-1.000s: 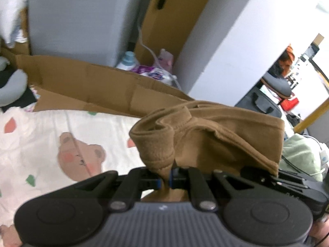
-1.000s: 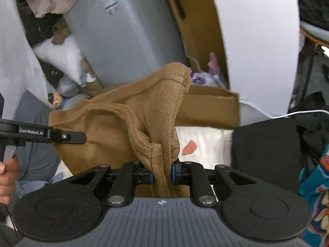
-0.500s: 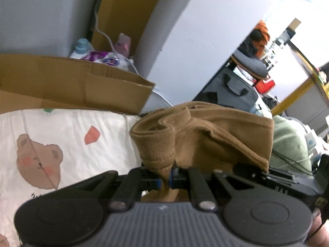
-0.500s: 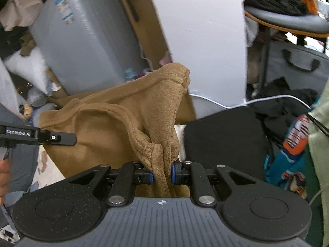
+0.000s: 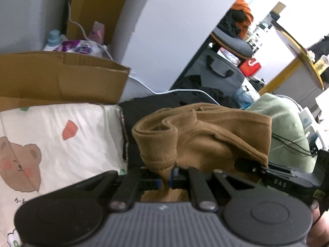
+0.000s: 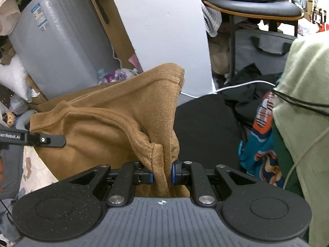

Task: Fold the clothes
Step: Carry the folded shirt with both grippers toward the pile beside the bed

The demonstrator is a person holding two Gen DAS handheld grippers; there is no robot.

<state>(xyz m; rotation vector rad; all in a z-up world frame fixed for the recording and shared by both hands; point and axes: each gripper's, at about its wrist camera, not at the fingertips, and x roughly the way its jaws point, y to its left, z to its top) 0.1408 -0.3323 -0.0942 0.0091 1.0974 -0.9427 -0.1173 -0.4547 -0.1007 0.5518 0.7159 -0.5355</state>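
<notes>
I hold a brown garment (image 5: 207, 135) stretched in the air between both tools: my left gripper (image 5: 165, 180) is pinched tight on one bunched edge, my right gripper (image 6: 161, 176) clamped on another. It hangs above a bear-print sheet (image 5: 61, 135) and black clothing (image 6: 205, 127), beside a cardboard box (image 5: 61, 78).

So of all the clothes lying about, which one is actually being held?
The brown garment. Both the left tool and the right tool pinch its bunched edges, while the black and pale green clothes lie untouched.
</notes>
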